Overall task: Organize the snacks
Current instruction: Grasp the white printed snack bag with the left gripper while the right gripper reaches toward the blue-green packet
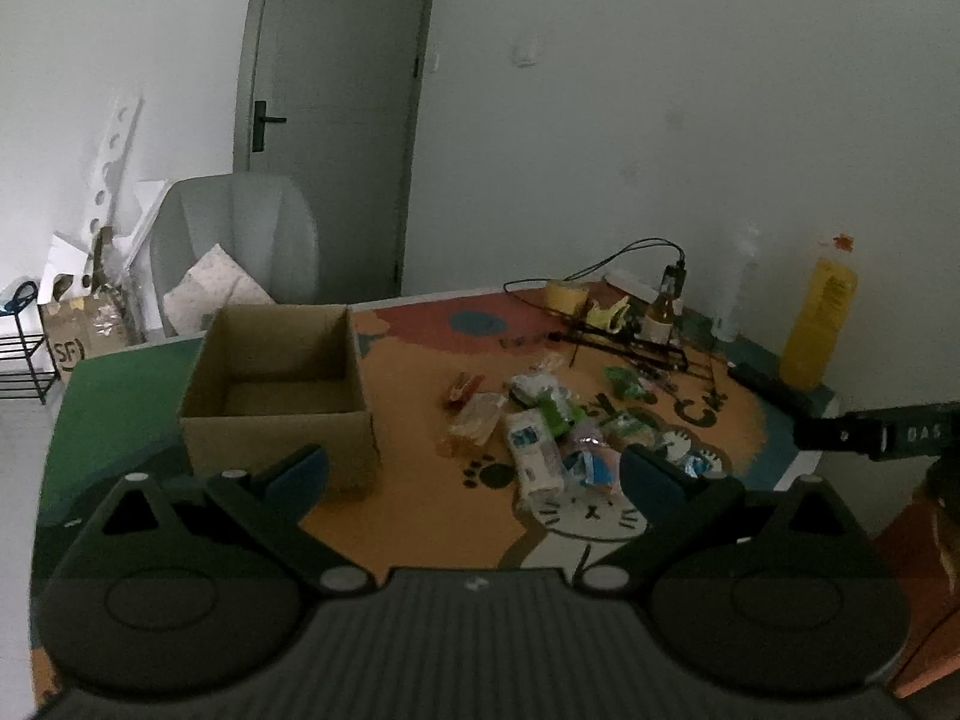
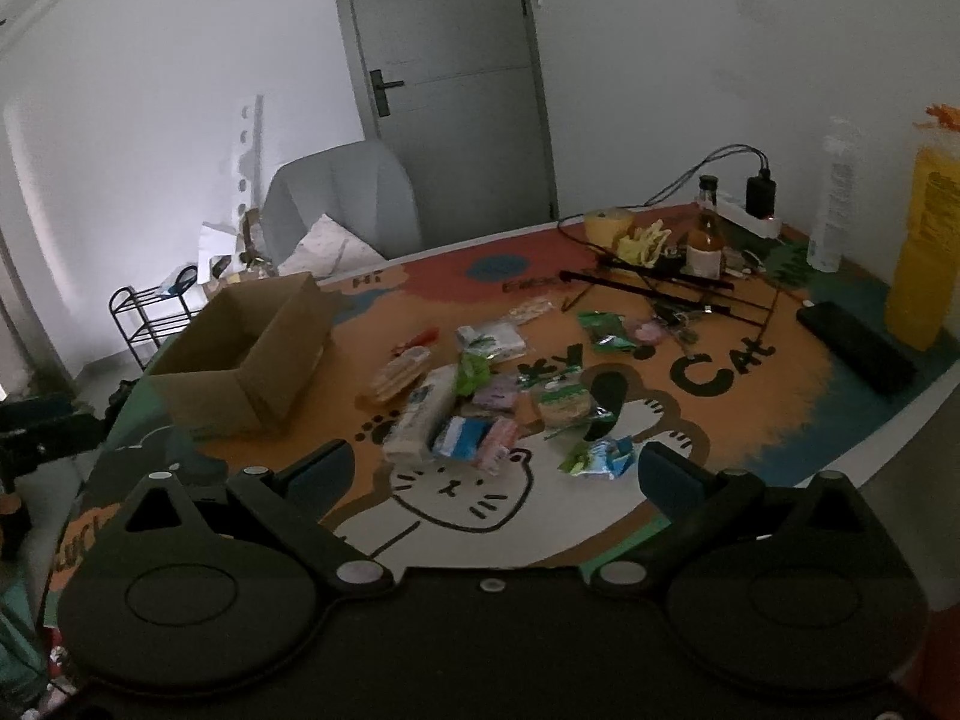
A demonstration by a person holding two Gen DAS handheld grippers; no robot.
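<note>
An open, empty cardboard box (image 1: 282,396) stands upright near the table's (image 1: 420,534) left edge. To its right, well apart, a loose heap of small wrapped snacks (image 2: 480,396) lies mid-table, white, green, blue and pink packets overlapping.

Orange tabletop (image 2: 780,360) with white cartoon cat (image 2: 456,492); brown box (image 1: 276,414); yellow bottle (image 1: 819,324); grey door (image 2: 450,78).

snack packets (image 2: 480,396), cardboard box (image 2: 240,360), spread fingers (image 2: 318,474)
</note>
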